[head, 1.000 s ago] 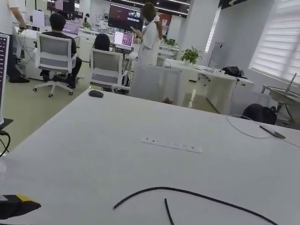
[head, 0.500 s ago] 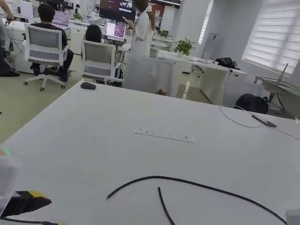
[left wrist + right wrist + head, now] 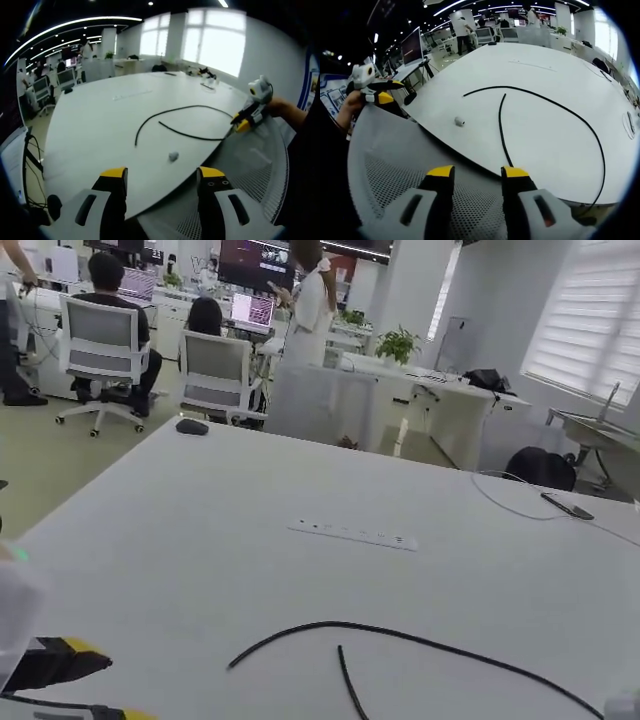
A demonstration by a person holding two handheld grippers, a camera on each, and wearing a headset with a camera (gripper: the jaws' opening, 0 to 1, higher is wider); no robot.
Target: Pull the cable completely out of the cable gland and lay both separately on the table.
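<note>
On table: cable in a long arc across the near part, with a second run inside the arc heading to the near edge. Cable gland apart from the cable, between it and the near edge. Power strip mid-table, behind the cable. Mouse at the far left edge. Phone far right, with a thin cord looping beside it. Left gripper and right gripper both off the near edge, over a mesh panel, well apart, gland roughly between them. Office chairs beyond the far left corner.
</note>
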